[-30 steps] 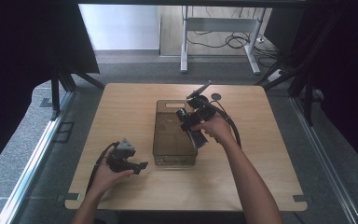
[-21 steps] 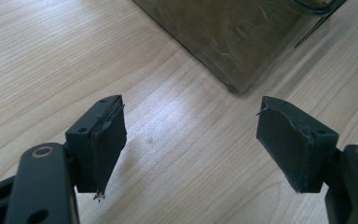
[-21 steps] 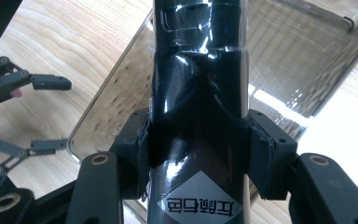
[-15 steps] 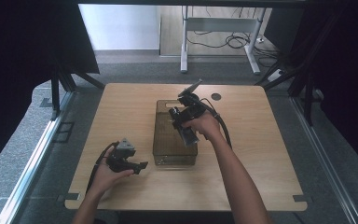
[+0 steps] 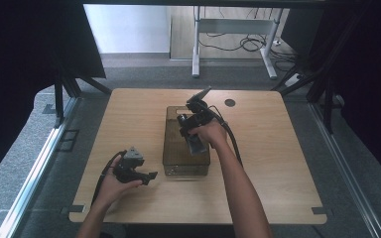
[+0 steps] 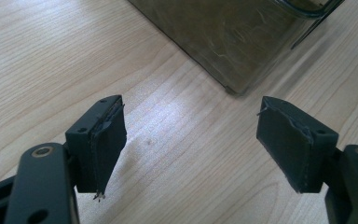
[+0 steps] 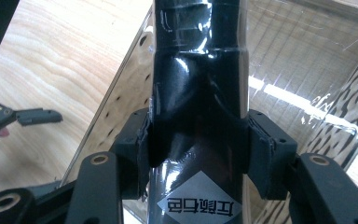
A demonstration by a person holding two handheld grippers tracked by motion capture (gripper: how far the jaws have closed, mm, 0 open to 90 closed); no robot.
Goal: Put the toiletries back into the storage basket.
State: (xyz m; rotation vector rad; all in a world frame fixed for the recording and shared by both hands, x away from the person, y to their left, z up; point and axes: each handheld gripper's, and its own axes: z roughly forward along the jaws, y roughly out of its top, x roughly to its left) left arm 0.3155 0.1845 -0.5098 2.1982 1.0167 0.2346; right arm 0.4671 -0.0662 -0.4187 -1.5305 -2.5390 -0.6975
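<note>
Between the right gripper's [image 7: 198, 154] pads sits a glossy black packet [image 7: 198, 79], pinched at both sides and hanging over the open smoky plastic bin [image 5: 174, 148] just below. Placing looks to be the step; next, lower and let go. Off beside the bin, the left gripper [image 6: 191, 140] rests spread, empty.

Black claw [image 6: 191, 149], torn rubber pads [image 6: 105, 144]

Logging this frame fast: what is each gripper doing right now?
Left gripper: open, nothing between its jaws, low over the table.
Right gripper: shut on a glossy black packet, held over the clear bin.
</note>
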